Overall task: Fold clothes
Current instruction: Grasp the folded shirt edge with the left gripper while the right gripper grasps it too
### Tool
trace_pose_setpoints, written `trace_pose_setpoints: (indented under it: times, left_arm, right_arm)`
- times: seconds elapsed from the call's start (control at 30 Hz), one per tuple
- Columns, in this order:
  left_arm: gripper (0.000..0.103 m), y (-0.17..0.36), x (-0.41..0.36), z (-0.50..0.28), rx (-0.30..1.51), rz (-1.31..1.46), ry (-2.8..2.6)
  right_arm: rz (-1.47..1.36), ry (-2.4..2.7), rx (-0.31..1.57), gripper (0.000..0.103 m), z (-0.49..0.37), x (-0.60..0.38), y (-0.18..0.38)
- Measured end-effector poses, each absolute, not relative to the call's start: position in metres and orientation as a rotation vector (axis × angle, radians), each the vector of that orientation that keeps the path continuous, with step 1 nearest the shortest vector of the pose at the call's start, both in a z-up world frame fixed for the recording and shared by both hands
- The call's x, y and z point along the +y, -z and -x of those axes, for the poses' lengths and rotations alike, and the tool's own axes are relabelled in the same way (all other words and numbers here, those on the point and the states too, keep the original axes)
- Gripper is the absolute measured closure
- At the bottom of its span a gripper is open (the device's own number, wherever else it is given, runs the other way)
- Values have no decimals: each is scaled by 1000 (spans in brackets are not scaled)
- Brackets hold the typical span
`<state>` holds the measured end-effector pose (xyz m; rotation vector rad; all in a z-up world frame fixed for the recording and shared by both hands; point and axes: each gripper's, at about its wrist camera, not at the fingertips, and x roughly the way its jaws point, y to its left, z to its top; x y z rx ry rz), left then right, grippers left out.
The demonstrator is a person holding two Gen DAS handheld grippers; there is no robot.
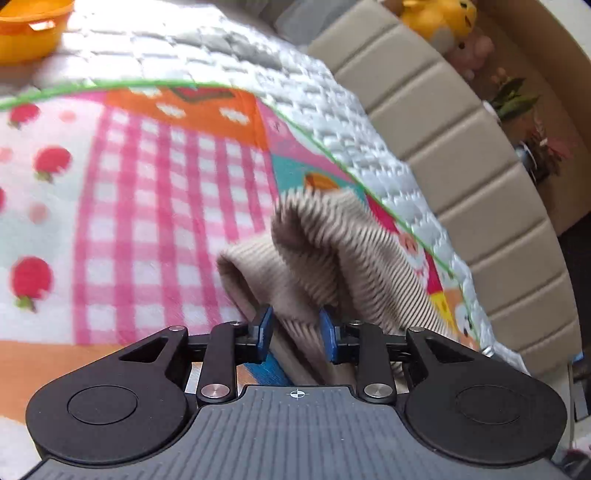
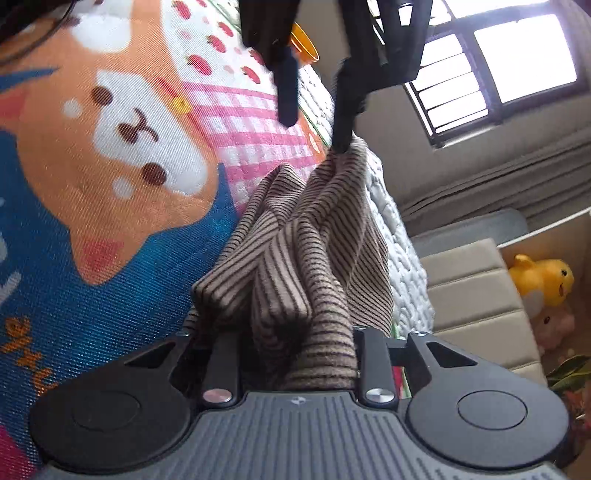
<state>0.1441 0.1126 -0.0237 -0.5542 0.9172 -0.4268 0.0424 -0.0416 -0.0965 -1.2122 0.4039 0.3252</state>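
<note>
— How do the claws stand?

— The left gripper (image 1: pixel 296 334) has its two blue pads (image 1: pixel 264 332) drawn close, pinching a fold of the striped garment (image 1: pixel 325 254). On the right gripper (image 2: pixel 295 354) the cloth bunches over the fingers and hides them; it looks clamped on the fabric, but I can't tell for sure.

— Where is the garment?

— One brown-and-beige striped piece, lifted off the patterned blanket (image 1: pixel 155 192) and hanging between the two grippers, near the blanket's green-trimmed edge. In the right wrist view the left gripper (image 2: pixel 314 122) grips the garment's far end from above.

— What else is around?

— One orange basin (image 1: pixel 29 29) at the far side of the white quilted mattress (image 1: pixel 229 48), well apart from the cloth. A padded beige headboard (image 1: pixel 461 155) runs alongside. One yellow plush toy (image 2: pixel 543 277), a pink one (image 2: pixel 554 325) just beside it, and a barred window (image 2: pixel 498 62). Nothing lies between the grippers but the garment itself.
</note>
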Motion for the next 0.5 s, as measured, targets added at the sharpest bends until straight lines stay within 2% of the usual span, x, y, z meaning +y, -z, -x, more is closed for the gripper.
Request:
trace_pose_setpoints:
  times: [0.03,0.17,0.23,0.27,0.33,0.4,0.5]
  left_arm:
    - [60,15,122,-140,870,552,406]
    - [59,-6,120,-137,772,624,482]
    - [58,-12,103,-145,765,644,518]
    - [59,-10,91,-151,778,632,525]
    - [61,0,76,-159,816,602,519]
    - [63,17,73,-162,867,548,488]
    - [67,28,81,-160,901,493,468]
  right_arm:
    - [1209,-320,399,75,-41,-41,97]
    - [1165,-323,416,73,-41,-44,89]
    - [1122,-343,447,66,-43,-52,79]
    - [1084,-364,470,60,-42,-57,71]
    - [977,-419,501,29,-38,-75,49]
    - [847,-474,518,8,-35,-99,21]
    - [662,-485,503,0,-32,-127,-17]
